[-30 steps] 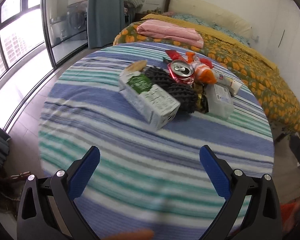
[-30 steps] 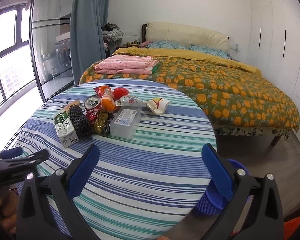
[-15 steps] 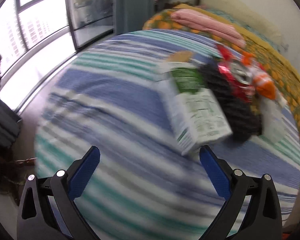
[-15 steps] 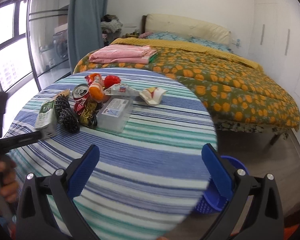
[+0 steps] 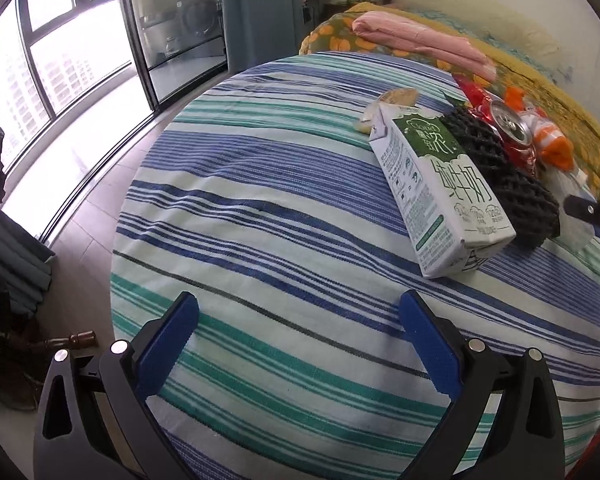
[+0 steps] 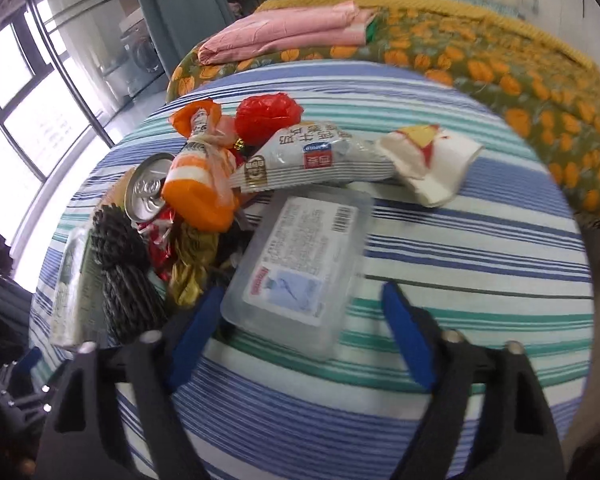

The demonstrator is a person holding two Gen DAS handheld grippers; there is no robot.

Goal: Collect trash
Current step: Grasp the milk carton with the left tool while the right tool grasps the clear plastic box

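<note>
A pile of trash lies on the round striped table [image 6: 480, 248]. My right gripper [image 6: 300, 334] is low over the table with its jaws closing. The near end of a clear plastic box [image 6: 300, 256] sits between them; the right pad [image 6: 404, 332] stands apart from the box. Beyond lie a drink can [image 6: 148, 192], an orange wrapper [image 6: 198, 184], a red bag [image 6: 268, 114], a grey snack packet [image 6: 308, 158] and a crumpled white wrapper [image 6: 428, 160]. My left gripper [image 5: 298, 332] is open and empty over bare cloth, short and left of the milk carton [image 5: 432, 188] and black foam net [image 5: 512, 184].
A bed [image 6: 500, 52] with an orange-patterned cover and a folded pink blanket [image 6: 284, 32] stands just behind the table. A window [image 5: 60, 52] and glass door fill the left side. The table edge drops to the floor [image 5: 84, 240] on the left.
My right gripper has moved forward and down onto the pile, its jaws narrower and now around the clear box. My left gripper has come down closer to the table, left of the carton.
</note>
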